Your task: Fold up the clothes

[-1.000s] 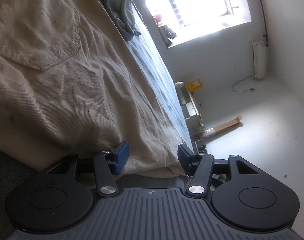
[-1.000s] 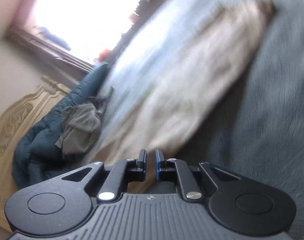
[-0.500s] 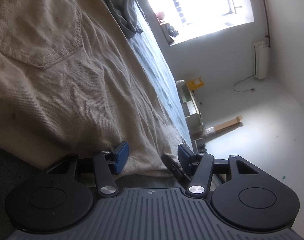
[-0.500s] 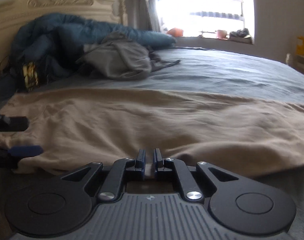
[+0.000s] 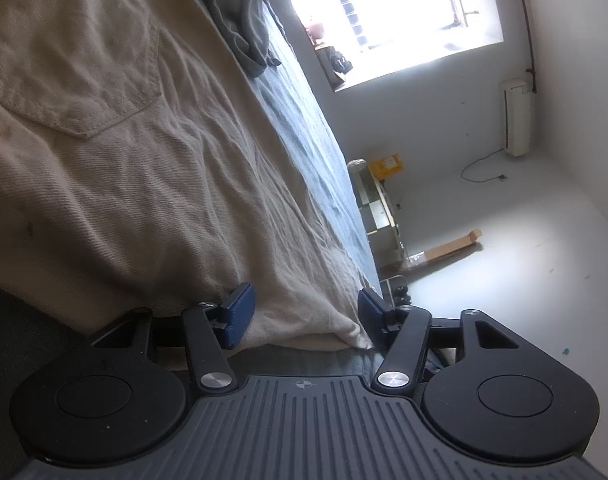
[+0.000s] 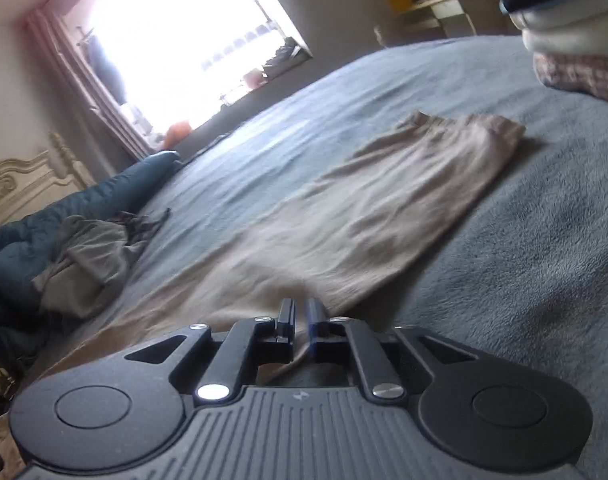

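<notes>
Indoors, a bedroom with pale walls and a bright window [image 5: 404, 12] surrounds a wide bed [image 6: 524, 264] covered in a grey-blue fleece blanket. At the head stands a carved cream headboard [image 6: 19, 184], with a dark teal quilt [image 6: 103, 196] bunched against it and a crumpled grey garment [image 6: 87, 252] lying just beside that. Across the middle of the blanket lie beige trousers [image 5: 143, 184], spread flat and creased, a stitched back pocket [image 5: 83, 68] showing in the left wrist view and the far end reaching toward the bed's edge in the right wrist view. Beyond the bed, the left wrist view shows a white wall unit [image 5: 516, 116] with a trailing cord, a small shelf unit [image 5: 378, 208] against the wall and a long cardboard strip [image 5: 444, 248] on the pale floor. What the shelf unit holds cannot be made out. The left claw [image 5: 304, 314] has its blue pads opening, either side of a corner of the trousers without pressing on it. The right claw [image 6: 299, 320] is nearly together, opening slightly, with a thin fold of the beige cloth between its pads. A person's plaid sleeve [image 6: 580, 76] shows at the upper right of the right wrist view.
</notes>
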Tool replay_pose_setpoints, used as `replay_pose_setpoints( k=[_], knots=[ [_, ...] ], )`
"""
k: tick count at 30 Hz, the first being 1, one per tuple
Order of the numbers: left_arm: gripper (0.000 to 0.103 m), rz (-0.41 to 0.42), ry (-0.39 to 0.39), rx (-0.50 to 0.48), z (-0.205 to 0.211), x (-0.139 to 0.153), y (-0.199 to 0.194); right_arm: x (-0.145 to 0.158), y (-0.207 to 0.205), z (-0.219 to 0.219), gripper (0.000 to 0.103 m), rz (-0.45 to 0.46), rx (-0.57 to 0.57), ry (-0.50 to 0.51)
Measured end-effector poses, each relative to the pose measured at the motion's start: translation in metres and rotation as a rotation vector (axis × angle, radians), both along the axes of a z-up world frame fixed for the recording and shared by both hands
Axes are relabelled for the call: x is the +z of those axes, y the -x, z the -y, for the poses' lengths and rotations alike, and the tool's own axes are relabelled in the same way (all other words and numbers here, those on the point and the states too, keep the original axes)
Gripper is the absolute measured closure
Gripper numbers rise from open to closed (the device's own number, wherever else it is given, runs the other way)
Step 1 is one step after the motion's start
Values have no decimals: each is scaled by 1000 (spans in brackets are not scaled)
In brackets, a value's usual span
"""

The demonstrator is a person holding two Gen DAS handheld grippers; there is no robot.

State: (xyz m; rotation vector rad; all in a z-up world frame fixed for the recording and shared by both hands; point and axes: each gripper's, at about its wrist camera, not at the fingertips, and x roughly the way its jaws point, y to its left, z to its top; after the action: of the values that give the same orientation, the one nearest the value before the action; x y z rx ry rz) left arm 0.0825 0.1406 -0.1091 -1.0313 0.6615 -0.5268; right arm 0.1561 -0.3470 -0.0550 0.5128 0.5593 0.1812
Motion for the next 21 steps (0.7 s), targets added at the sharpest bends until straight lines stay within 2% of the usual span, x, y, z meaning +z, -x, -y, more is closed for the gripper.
replay_pose_setpoints(
  k=[2, 5, 9, 11, 15, 21],
  knots=[
    [35, 8, -11, 12, 0, 6, 4, 12, 14, -15, 93, 38, 73, -4],
    [29, 29, -41, 41, -2, 17, 14, 28, 29, -54, 87, 76, 237, 27],
    [26, 56, -75, 71, -10, 28, 30, 39, 42, -106, 86, 105, 417, 115],
    [25, 64, -78, 85, -16, 30, 40, 38, 47, -123, 86, 84, 468, 128],
    [24, 74, -67, 117, -28, 32, 54, 31, 66, -148, 85, 26, 584, 76],
    [24, 87, -42, 133, -37, 31, 60, 20, 89, -198, 82, -17, 718, 64]
  ],
)
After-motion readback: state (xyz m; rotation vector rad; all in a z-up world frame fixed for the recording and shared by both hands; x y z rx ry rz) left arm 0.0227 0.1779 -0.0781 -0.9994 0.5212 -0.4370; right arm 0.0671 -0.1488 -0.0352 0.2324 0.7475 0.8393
